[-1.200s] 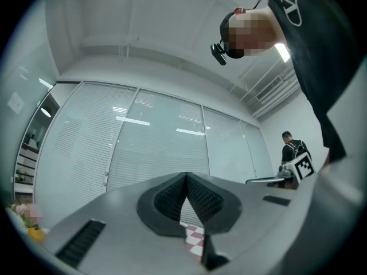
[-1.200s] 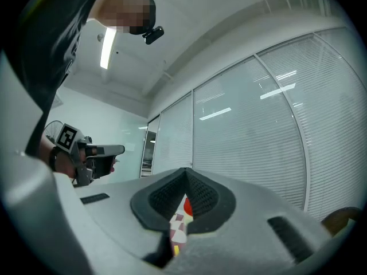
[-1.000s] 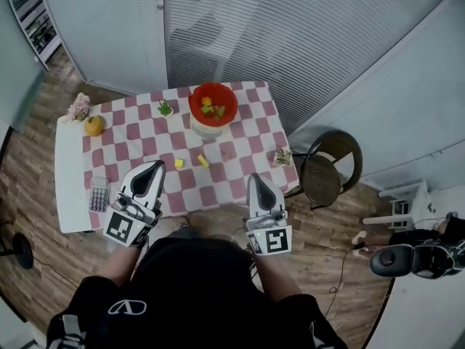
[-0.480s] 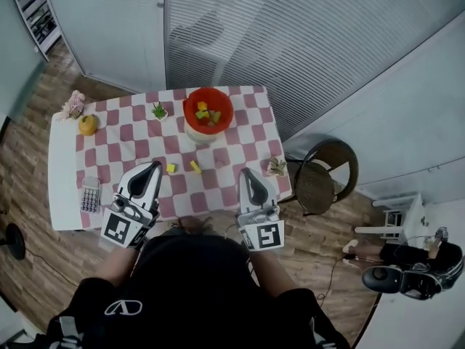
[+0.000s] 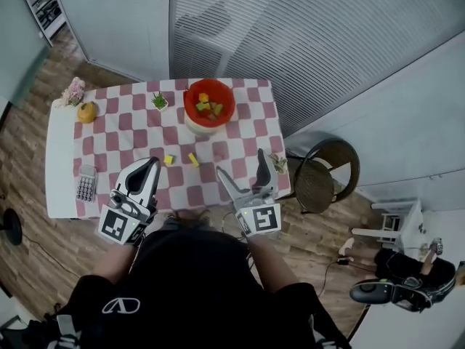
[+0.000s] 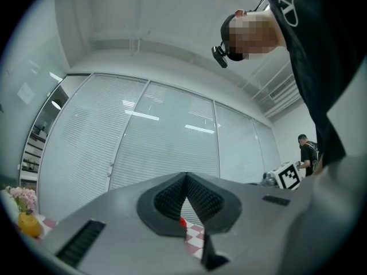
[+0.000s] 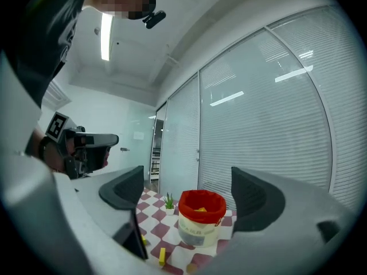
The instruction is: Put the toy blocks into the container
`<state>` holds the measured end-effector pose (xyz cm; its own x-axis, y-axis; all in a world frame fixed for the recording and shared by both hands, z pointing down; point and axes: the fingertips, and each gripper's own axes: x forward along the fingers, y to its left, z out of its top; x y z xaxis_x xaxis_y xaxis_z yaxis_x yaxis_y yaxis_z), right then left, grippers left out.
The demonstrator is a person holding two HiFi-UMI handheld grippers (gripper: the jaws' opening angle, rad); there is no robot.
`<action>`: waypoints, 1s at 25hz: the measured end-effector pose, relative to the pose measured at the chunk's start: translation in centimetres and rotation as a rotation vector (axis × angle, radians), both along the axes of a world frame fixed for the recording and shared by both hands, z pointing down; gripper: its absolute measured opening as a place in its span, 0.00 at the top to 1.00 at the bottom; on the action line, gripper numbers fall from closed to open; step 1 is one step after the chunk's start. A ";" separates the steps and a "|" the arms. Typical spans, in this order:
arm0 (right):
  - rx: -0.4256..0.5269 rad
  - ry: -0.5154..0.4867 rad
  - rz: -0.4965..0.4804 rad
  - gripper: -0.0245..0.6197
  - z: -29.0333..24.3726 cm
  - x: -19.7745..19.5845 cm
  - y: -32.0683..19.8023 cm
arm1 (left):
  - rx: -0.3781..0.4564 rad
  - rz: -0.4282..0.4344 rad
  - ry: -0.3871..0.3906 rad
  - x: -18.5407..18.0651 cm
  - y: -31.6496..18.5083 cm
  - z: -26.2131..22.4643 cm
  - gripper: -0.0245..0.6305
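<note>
Jaws on the right gripper [image 5: 240, 162] have just been opening and now stand spread wide with nothing between them. The left gripper [image 5: 152, 164] is clenched on nothing. In the head view both hang over the near edge of the checked table [image 5: 123, 138]. That spread reads as readiness for the next pick. Two yellow blocks [image 5: 193, 159] lie loose on the cloth just ahead, between the two grippers. The red-lined container [image 5: 188, 105] stands farther back, with more blocks [image 5: 207, 107] already inside it.

In the left gripper view, the left gripper [image 6: 185, 182] has its pads pressed tip to tip, empty, aimed above the table at the blinds [image 6: 166, 136]. No block shows there.

In the right gripper view, the right gripper [image 7: 188, 195] frames the container [image 7: 198, 231] in its open gap, well apart from it. A yellow block [image 7: 162, 256] lies nearer and lower, toward the left jaw. The gripper would likely need to dip and shift left to take it.
</note>
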<state>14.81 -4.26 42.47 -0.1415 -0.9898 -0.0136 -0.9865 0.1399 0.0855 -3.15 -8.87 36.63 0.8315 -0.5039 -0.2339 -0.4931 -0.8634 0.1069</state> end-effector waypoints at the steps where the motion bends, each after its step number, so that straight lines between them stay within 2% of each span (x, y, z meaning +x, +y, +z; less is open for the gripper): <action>1: -0.017 0.007 -0.007 0.24 0.6 0.1 -0.4 | -0.003 -0.003 -0.006 -0.1 0.0 0.3 0.95; 7: -0.124 0.046 -0.029 0.26 5.9 1.6 -3.5 | -0.006 -0.042 0.026 0.0 -0.1 -0.8 0.95; 9: -0.175 0.046 -0.030 0.26 8.5 2.4 -4.5 | -0.008 -0.050 0.016 -0.1 -0.1 -0.6 0.95; 13: -0.281 0.041 -0.035 0.26 13.4 3.4 -6.1 | -0.016 -0.051 -0.056 -0.7 0.3 1.7 0.95; 17: -0.362 0.027 -0.050 0.25 17.4 3.7 -7.1 | -0.013 -0.088 -0.019 -0.6 0.0 -0.2 0.95; 25: -0.579 -0.001 -0.091 0.28 25.5 3.6 -7.9 | -0.032 -0.113 -0.051 -1.0 0.0 0.7 0.95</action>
<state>18.40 -12.18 67.99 -0.2270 -0.8196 0.5260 -0.9683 0.2480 -0.0315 -4.18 -8.88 37.31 0.7794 -0.6015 -0.1754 -0.5925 -0.7986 0.1055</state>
